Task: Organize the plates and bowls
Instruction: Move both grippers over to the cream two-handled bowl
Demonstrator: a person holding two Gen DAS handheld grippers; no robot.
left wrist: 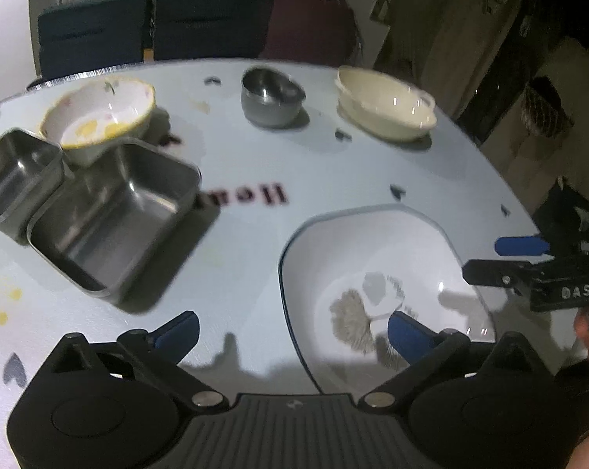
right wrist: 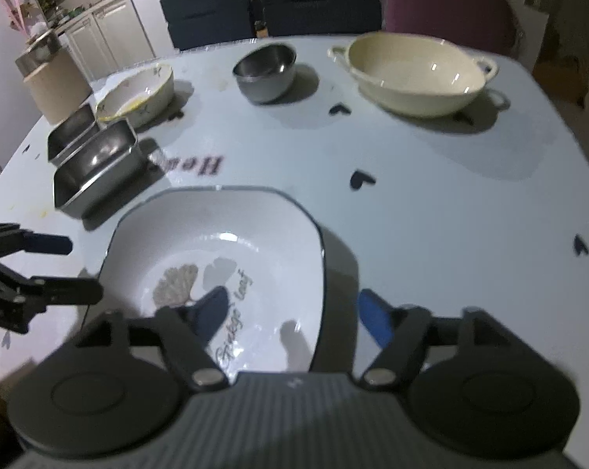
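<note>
A white square plate with a dark rim and leaf print (left wrist: 376, 258) (right wrist: 224, 242) lies on the table near me. My left gripper (left wrist: 294, 330) is open, its jaws straddling the plate's left rim. My right gripper (right wrist: 294, 312) is open, its jaws straddling the plate's right rim; it also shows in the left wrist view (left wrist: 501, 258). Farther back stand a cream two-handled bowl (left wrist: 384, 103) (right wrist: 419, 72), a small steel bowl (left wrist: 273, 95) (right wrist: 265, 70), a floral yellow-rimmed bowl (left wrist: 99, 115) (right wrist: 138, 92) and two square steel containers (left wrist: 110, 215) (right wrist: 95, 168), (left wrist: 17, 179) (right wrist: 71, 135).
The table (left wrist: 294, 164) (right wrist: 450, 195) is pale with dark heart prints and red lettering. Chairs (left wrist: 212, 23) (right wrist: 317, 0) stand behind its far edge. A tan canister (right wrist: 56, 78) stands at the table's far left. Kitchen cabinets lie beyond.
</note>
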